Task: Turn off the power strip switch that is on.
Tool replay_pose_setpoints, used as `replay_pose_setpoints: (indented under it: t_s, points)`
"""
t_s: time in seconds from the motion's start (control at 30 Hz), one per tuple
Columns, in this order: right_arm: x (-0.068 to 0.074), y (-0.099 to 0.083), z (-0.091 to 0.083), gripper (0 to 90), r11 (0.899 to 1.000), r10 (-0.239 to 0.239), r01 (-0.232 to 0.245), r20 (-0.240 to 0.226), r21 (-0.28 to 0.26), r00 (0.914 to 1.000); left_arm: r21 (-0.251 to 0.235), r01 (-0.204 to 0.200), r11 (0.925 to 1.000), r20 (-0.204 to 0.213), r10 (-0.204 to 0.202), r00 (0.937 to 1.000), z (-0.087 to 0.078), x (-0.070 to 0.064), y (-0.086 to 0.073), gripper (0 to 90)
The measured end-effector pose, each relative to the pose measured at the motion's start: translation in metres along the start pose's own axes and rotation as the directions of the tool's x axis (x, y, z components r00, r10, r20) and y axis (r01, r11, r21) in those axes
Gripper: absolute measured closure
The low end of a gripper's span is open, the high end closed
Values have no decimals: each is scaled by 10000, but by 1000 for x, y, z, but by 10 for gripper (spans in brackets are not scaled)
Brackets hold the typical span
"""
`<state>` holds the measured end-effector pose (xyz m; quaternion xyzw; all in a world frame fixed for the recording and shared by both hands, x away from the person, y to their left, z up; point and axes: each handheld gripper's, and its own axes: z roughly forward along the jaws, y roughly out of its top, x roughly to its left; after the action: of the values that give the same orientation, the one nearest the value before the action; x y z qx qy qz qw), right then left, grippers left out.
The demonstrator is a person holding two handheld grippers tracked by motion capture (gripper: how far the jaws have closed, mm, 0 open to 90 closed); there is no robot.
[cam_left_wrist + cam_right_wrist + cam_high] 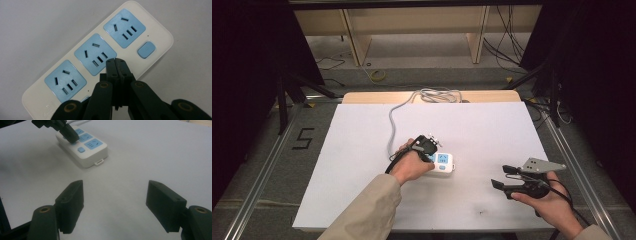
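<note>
Lab rig: aluminium frame (257,165), loose floor cables (507,45) (black curtains (242,75)).

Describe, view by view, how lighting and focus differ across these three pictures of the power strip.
High view: the white table is evenly lit and the surroundings are dark. Left gripper view: the power strip is sharp, the shut left gripper dark and softer near the lens. Right gripper view: the open right gripper is slightly blurred, with soft shadow beneath it.

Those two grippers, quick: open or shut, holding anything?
Left gripper: shut, holding nothing, over the power strip.
Right gripper: open, holding nothing.
</note>
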<state>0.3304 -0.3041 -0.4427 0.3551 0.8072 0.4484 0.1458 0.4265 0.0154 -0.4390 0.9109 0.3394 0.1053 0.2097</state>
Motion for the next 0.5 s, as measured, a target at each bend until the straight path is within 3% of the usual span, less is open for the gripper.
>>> replay_pose_setpoints:
  t_s: [0.5]
  points:
    - [0, 0, 0, 309, 10000, -17, 17, 10, -9, 10000, -111, 60, 9999, 64, -59, 10000, 0, 1, -1, 900]
